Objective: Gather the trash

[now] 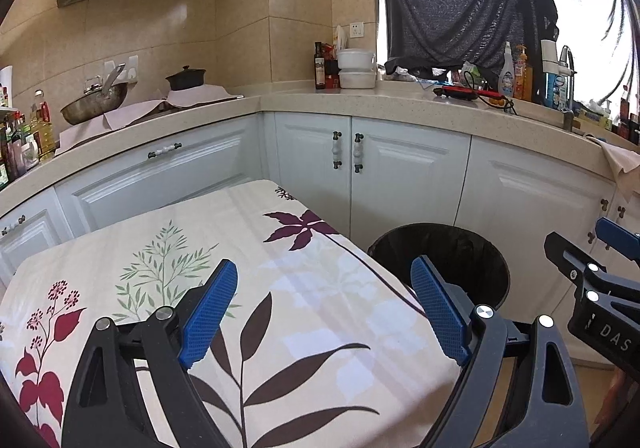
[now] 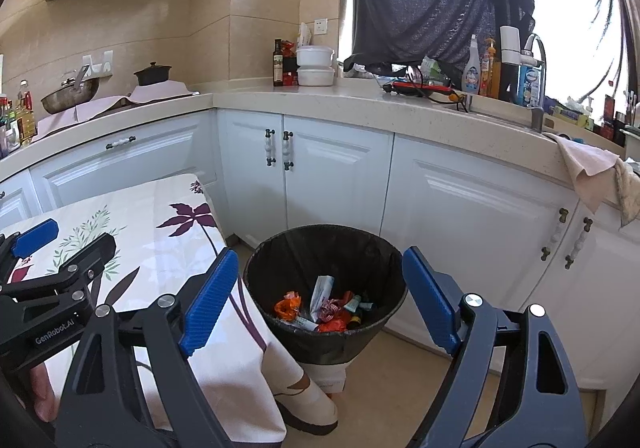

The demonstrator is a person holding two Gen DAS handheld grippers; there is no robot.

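Blue pads of the left gripper [image 1: 324,308] stand wide apart and empty over the bare tablecloth [image 1: 168,248]. Right gripper [image 2: 320,300], likewise spread and holding nothing, frames the bin [image 2: 260,268] ahead and below, the nearer hand to it. Trash [image 2: 324,308] lies inside the bin, beside the table.

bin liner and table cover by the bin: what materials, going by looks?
Bin liner: thin black plastic film, probably; wrinkled, faintly glossy, folded over the rim.
Table cover: woven fabric, likely cotton or polyester; matte floral print, hangs in soft folds at the corner.
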